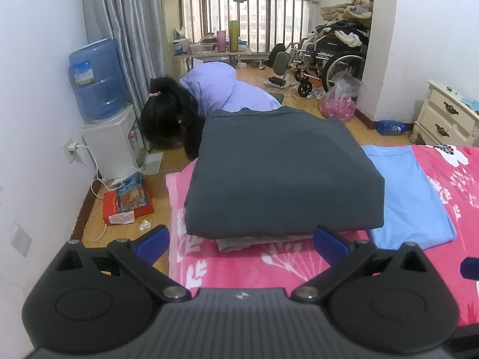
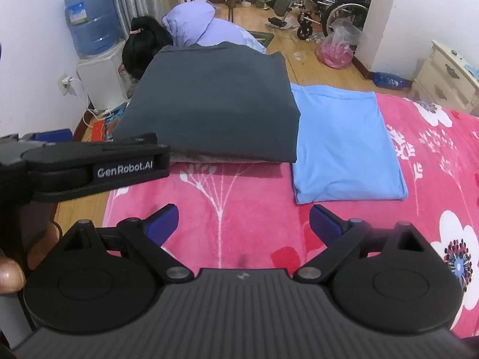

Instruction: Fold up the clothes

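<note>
- Both hand-held grippers hang empty over the near part of the bed: the left hand-held gripper has its blue fingers spread wide just short of the stack's front edge, and the right hand-held gripper is spread just as wide over bare blanket, gripping nothing.
- The bed, under a pink flowered blanket, carries all the clothes.
- The dark grey garment lies folded into a thick rectangle near the bed's far left corner, on top of a thinner grey piece whose edge peeks out beneath.
- The light blue garment lies folded flat just beside it, edges touching.
- Folding looks finished for these pieces; no unfolded clothing shows on the bed.
</note>
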Available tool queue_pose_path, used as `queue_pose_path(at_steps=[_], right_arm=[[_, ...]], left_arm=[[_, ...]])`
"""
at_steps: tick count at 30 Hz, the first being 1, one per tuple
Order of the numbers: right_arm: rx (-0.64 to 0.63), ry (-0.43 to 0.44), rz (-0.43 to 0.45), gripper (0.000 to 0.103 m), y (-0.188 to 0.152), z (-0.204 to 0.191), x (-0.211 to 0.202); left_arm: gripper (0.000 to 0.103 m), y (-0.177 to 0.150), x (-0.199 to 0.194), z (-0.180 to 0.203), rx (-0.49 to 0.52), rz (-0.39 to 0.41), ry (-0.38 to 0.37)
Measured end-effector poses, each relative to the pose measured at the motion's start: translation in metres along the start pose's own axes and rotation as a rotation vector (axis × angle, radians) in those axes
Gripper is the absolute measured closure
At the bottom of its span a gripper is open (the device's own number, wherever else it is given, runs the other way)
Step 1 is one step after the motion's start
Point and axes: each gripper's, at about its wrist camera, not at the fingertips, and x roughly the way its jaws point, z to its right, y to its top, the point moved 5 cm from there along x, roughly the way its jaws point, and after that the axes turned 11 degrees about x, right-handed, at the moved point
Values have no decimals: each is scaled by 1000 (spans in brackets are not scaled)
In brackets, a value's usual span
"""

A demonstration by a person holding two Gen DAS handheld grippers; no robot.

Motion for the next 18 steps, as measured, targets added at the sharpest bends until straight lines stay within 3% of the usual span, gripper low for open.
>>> queue_pose_path(at_steps=[18], right_arm=[[-3, 12, 4, 8, 2, 0, -2]], left_arm=[[0, 5, 3, 1, -1, -3, 1]])
